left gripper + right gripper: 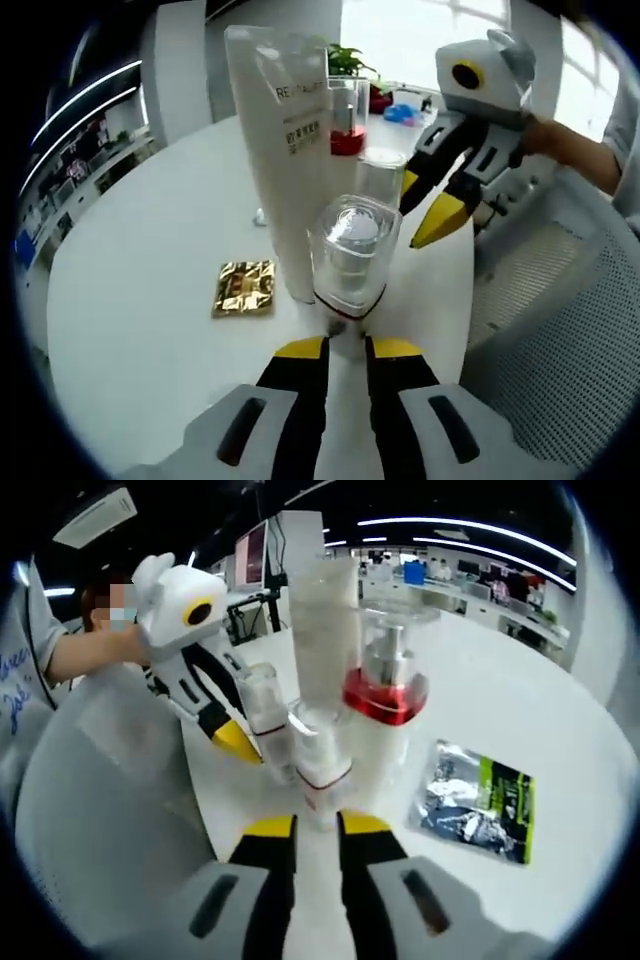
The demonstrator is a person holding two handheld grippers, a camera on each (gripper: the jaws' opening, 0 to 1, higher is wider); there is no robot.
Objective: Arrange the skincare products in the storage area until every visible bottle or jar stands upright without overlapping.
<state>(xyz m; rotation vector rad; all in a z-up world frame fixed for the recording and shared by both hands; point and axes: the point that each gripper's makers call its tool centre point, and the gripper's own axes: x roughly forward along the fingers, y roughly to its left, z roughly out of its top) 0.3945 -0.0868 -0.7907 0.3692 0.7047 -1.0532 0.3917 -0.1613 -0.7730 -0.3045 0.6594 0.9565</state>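
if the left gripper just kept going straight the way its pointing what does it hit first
Most likely the small clear-capped bottle, which stands directly ahead of the left gripper, just past its jaw tips. The tall white tube stands beside and slightly behind it, so it would come next. Exact depth is hard to judge.

Glossy white plastic tube (277, 150), clear plastic bottle caps (353, 245), crinkled gold foil sachet (244, 287), smooth white table (140, 300).

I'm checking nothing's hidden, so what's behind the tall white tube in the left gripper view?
Behind the tall white tube, a clear pump bottle with a red band shows partly, with a green plant farther back. The bottle's left side is covered by the tube.
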